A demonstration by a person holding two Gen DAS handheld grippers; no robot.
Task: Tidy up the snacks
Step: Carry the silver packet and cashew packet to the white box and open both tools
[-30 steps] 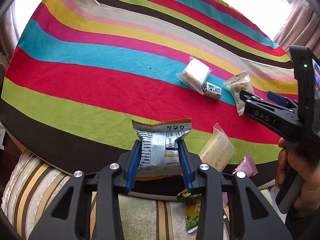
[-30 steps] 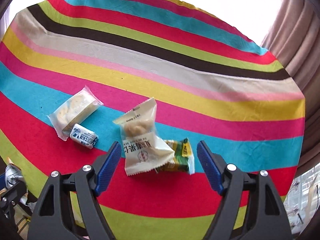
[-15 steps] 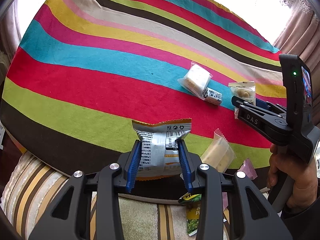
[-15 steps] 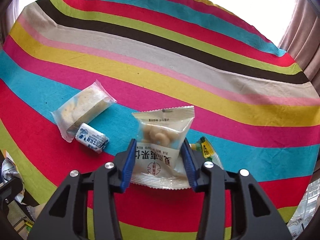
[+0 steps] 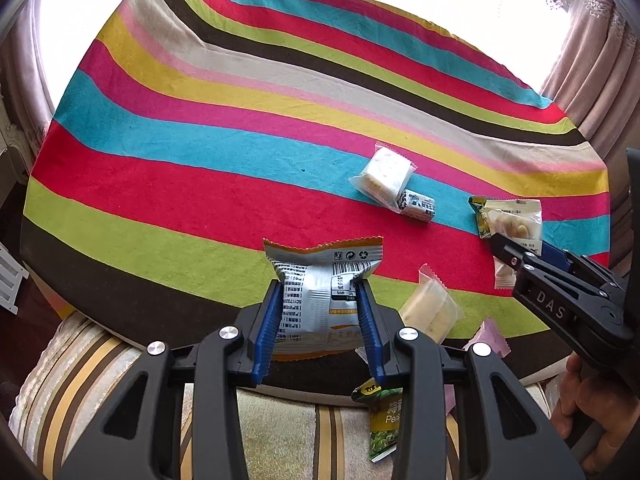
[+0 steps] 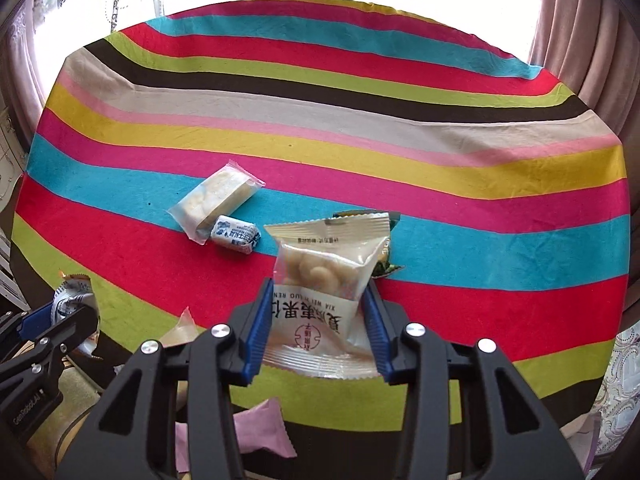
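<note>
Striped cloth (image 6: 320,92) is carrying the loose snacks. You are clamping the nut pack (image 6: 328,280) in your right gripper (image 6: 318,328), jaws just closing on it, and the silver pack (image 5: 322,292) in your left gripper (image 5: 320,330), both lifted. Next, carry them toward the biscuit pack (image 6: 214,200) at 10 o'clock.

The cloth (image 6: 320,148) on the surface runs in stripes of red, turquoise, lime, brown, beige, pink, yellow and magenta. One pack (image 5: 320,296) is silver with black print and orange edges. Another packet (image 6: 324,280) is clear and white with red characters. Each tool has black arms and blue pads (image 6: 256,332).
</note>
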